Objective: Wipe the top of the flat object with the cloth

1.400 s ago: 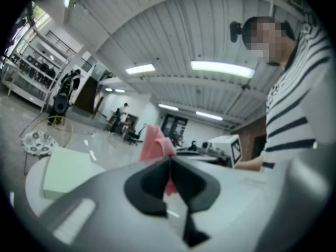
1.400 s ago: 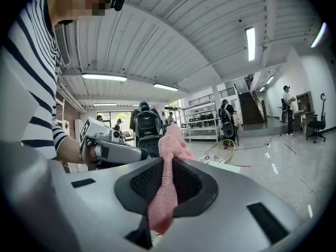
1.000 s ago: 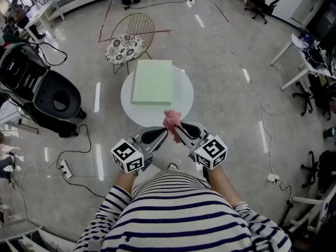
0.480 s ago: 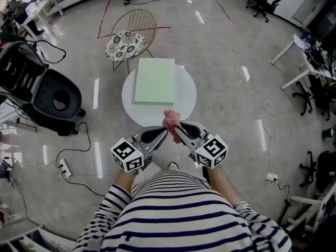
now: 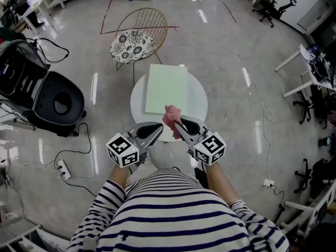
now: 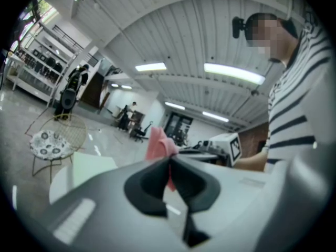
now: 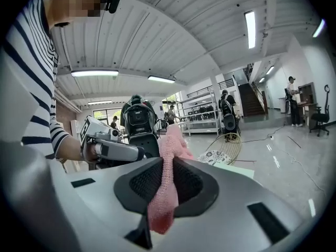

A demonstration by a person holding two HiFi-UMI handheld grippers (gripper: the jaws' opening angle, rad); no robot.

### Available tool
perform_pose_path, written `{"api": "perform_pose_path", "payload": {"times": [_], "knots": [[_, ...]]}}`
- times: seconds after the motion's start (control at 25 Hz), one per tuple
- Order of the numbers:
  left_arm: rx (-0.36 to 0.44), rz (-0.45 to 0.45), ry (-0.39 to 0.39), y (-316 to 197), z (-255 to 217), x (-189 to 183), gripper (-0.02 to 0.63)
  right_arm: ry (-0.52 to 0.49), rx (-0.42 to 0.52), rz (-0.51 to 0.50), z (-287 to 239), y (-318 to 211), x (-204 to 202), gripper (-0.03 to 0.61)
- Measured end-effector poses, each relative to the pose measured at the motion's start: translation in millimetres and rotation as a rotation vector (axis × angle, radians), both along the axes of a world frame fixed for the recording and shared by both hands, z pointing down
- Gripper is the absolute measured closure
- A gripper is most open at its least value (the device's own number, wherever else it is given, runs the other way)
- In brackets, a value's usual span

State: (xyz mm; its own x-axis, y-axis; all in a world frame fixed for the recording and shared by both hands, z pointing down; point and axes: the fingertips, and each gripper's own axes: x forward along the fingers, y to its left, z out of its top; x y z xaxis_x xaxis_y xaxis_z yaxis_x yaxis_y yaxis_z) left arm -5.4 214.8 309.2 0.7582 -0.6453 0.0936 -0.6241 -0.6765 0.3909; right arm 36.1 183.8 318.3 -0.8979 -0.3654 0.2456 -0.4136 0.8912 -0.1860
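Observation:
A pale green flat object (image 5: 167, 88) lies on a small round white table (image 5: 198, 106). A pink cloth (image 5: 171, 116) stands bunched up over the table's near edge, just short of the green object. My right gripper (image 5: 177, 124) is shut on it; in the right gripper view the cloth (image 7: 167, 185) runs between the pads and hangs below them. My left gripper (image 5: 161, 125) comes in from the left, tip to tip with the right. In the left gripper view a thin pink edge of the cloth (image 6: 158, 143) sits in the slit of its shut jaws.
A gold wire chair with a patterned cushion (image 5: 134, 42) stands just behind the table. A large black machine (image 5: 48, 96) sits on the floor at left, with a power strip (image 5: 61, 167) and cables near it. Desks and office chairs (image 5: 312, 62) line the right side.
Both grippers have moved forward together with the cloth, from short of the table to over its near edge. The table and green object now sit closer in the head view.

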Motion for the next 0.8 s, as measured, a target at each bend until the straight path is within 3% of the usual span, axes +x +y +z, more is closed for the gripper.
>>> {"api": "perform_pose_path", "payload": {"times": [0.32, 0.64, 0.8], "knots": [[0.016, -0.003, -0.033, -59.5, 9.2, -77.4, 0.600, 0.094, 0.041, -0.009, 15.2, -69.3, -64.6, 0.531], [-0.010, -0.045, -0.076, -128.1, 35.1, -100.2, 0.597, 0.262, 0.095, -0.121, 39.9, -141.7, -89.4, 0.531], [-0.016, -0.129, -0.095, -167.6, 45.6, -104.9, 0.584, 0.314, 0.104, -0.198, 61.4, -180.6, -94.4, 0.531]]}}
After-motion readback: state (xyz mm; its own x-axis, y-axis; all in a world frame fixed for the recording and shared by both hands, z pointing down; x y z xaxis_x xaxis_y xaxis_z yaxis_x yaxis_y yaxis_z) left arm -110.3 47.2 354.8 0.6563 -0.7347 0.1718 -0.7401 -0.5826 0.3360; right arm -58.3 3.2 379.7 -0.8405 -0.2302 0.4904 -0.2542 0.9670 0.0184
